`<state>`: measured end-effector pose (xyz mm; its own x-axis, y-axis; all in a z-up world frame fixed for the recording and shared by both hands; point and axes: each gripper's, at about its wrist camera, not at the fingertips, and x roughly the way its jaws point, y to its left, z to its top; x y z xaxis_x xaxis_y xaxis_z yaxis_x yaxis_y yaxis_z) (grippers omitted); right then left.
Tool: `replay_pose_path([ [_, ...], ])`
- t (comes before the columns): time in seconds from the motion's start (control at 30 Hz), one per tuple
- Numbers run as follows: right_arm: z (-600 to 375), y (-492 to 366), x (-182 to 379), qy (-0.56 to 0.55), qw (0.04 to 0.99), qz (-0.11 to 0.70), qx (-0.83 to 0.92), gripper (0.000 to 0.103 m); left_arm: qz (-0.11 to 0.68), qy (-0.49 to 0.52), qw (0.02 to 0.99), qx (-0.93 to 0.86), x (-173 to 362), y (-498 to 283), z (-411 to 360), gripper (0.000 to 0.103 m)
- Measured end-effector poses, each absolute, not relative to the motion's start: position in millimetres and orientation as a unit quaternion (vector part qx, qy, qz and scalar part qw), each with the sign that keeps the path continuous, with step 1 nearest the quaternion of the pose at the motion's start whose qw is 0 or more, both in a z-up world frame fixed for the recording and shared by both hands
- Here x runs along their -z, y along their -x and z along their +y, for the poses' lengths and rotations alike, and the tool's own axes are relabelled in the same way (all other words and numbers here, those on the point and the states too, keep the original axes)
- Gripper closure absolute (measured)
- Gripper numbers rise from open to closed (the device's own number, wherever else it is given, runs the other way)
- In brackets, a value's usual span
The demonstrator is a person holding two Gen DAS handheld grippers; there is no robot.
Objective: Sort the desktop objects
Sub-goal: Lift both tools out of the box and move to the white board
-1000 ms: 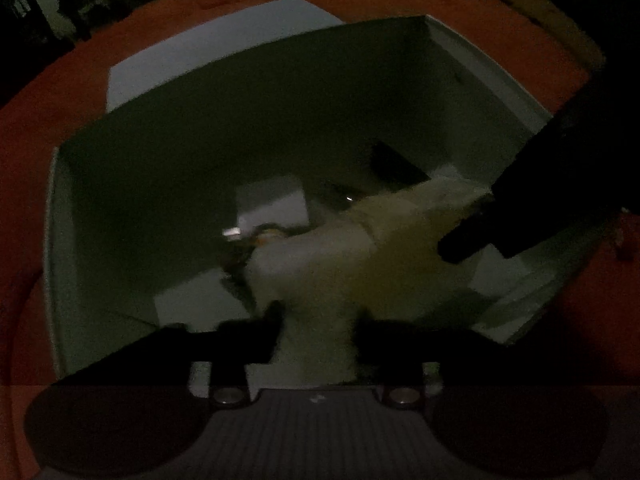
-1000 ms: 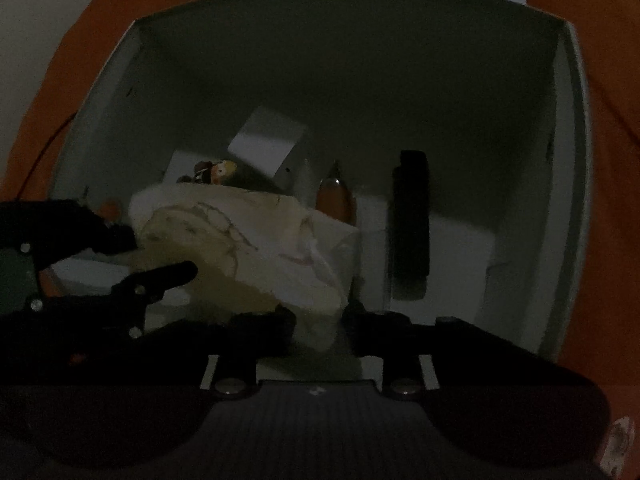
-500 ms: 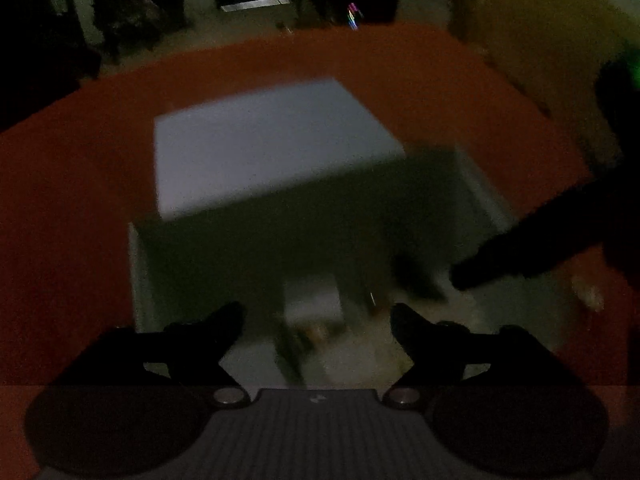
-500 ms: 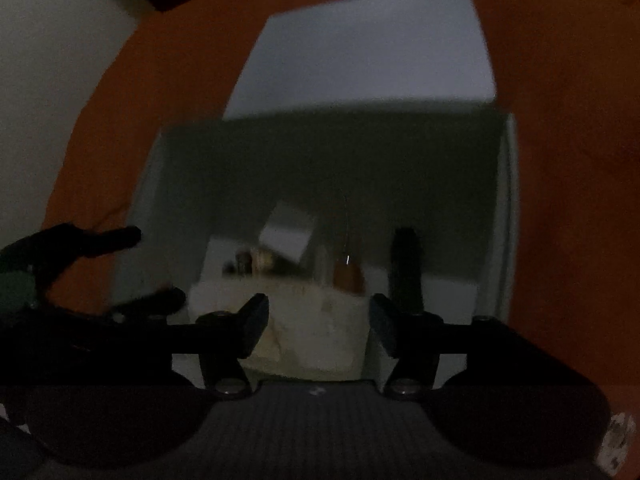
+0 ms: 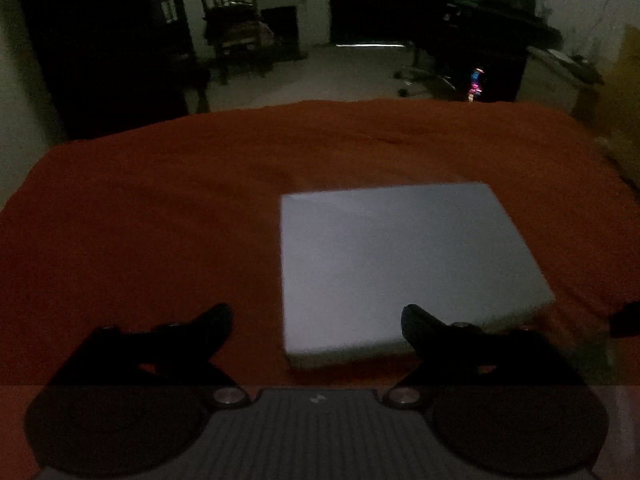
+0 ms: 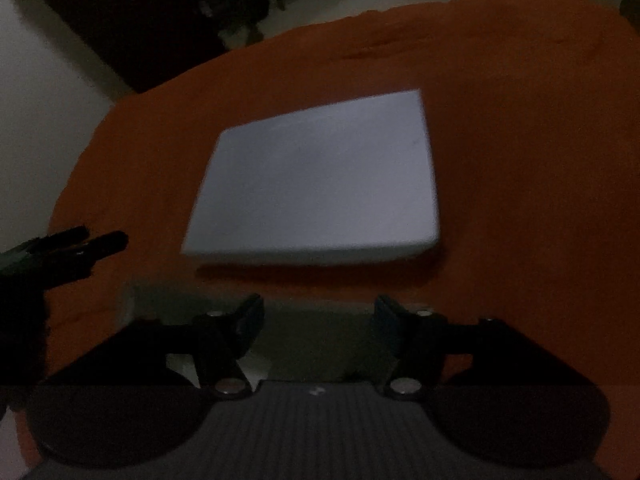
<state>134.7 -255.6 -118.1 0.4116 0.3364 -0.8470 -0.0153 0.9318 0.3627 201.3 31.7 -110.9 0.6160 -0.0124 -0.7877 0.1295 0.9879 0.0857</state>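
Left wrist view: the left gripper (image 5: 316,316) hangs with jaws wide and empty over the orange-covered worktop (image 5: 160,220); the white lid (image 5: 400,264) lies flat just ahead.

Right wrist view: the right gripper (image 6: 318,312) is likewise spread and empty above the open box (image 6: 168,296) (contents too dark to tell). No loose objects show, so probably only lidding remains.

left tool (image 5: 316,322): jaws spread wide, nothing held | right tool (image 6: 319,312): jaws apart, nothing held, hovering
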Motion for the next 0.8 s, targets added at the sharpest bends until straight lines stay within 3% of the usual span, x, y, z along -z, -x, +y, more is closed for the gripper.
replay_pose_path([
  [0.07,-262.4,-152.8,123.3,-0.148,0.828,0.532,-0.099,0.035,0.439,-0.074,0.895,0.027,118.6,-222.6,35.5,0.005],
  [0.17,-272.6,-180.0,133.1,-0.148,0.832,0.528,-0.087,0.021,0.438,-0.073,0.896,0.014,132.1,-254.9,41.9,0.001],
  [0.3,-284.2,-211.9,146.2,-0.141,0.831,0.529,-0.1,0.015,0.443,-0.067,0.894,0.015,151.5,-296.4,51.0,0.0],
  [0.53,-292.4,-261.0,185.3,-0.131,0.808,0.561,-0.125,0.013,0.474,-0.11,0.871,0.064,194.2,-348.8,52.9,0.0],
  [0.8,-303.0,-304.4,224.5,-0.151,0.789,0.584,-0.114,0.011,0.553,-0.041,0.827,0.09,239.6,-357.0,75.6,0.0],
])
